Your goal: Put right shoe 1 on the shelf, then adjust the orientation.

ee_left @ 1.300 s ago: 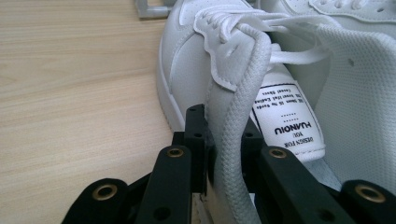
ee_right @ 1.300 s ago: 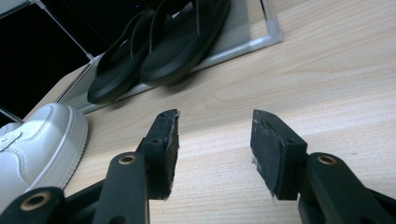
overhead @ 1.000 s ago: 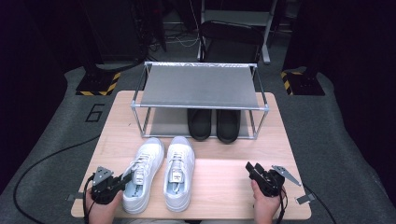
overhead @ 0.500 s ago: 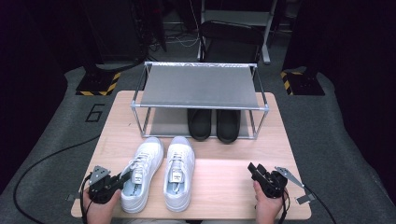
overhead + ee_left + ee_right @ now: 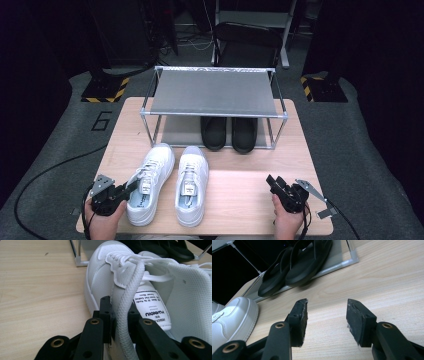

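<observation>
1. High view: a pair of white sneakers stands side by side on the near half of the bench [image 5: 240,200]. The left sneaker [image 5: 150,182] has its toe pointing away from the person toward the rack [image 5: 215,92]; its long axis runs near to far, tilted a little to the right. The right sneaker [image 5: 191,184] lies almost parallel, just beside it. The left gripper [image 5: 131,186] sits at the left sneaker's outer collar. The right gripper [image 5: 272,181] rests over bare wood, well apart from both sneakers. Black sandals [image 5: 229,132] sit on the rack's lower shelf.

2. Left gripper view: the jaws pinch the sneaker's collar edge [image 5: 119,315], one jaw outside the wall, the other inside by the tongue label [image 5: 152,308]. The toe points up and away toward the rack's foot.
   - Risk: the hold is on soft padded fabric near the heel, far from the middle. In a lift the toe would likely sag and the sneaker swing or slip out.
   - Risk: a loose lace [image 5: 155,277] lies close by and could snag.
   - Risk: a swinging toe could knock the neighbouring sneaker or the rack's frame.

3. Right gripper view: the jaws stand spread with nothing between them, only bench under them. The sandals [image 5: 297,262] lie ahead, and the right sneaker's toe [image 5: 233,317] shows at the left. This gripper is free to steady the sneaker's toe end if needed.
</observation>
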`<state>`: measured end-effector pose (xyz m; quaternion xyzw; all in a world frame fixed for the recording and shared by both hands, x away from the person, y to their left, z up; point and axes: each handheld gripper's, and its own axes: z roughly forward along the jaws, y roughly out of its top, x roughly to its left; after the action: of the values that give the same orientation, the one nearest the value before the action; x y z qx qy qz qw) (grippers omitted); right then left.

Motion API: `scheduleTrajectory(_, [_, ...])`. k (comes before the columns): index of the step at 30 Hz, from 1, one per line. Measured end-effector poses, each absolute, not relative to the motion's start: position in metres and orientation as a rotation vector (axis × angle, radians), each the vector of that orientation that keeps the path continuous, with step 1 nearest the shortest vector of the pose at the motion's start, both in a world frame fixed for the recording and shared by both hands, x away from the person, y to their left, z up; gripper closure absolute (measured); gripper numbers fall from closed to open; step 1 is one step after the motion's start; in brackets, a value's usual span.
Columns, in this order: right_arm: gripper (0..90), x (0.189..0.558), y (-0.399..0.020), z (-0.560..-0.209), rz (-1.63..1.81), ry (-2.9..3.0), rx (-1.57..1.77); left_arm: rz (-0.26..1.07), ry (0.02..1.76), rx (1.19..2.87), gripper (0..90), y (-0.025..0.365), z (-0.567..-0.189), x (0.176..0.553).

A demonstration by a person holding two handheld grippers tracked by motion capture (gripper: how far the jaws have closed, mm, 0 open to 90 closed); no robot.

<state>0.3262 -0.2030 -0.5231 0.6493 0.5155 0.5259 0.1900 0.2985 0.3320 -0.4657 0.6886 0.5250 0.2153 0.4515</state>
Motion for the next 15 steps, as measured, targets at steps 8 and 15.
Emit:
scheduleTrajectory(8, [51.3,0.326,-0.204,-0.524,1.481,1.449,1.833,0.538,1.270,1.695,81.1,0.332,-0.449,0.299])
scheduleTrajectory(15, [51.3,0.326,-0.205,-0.524,1.476,1.439,1.841,0.534,1.252,1.687,81.1,0.331,-0.437,0.301])
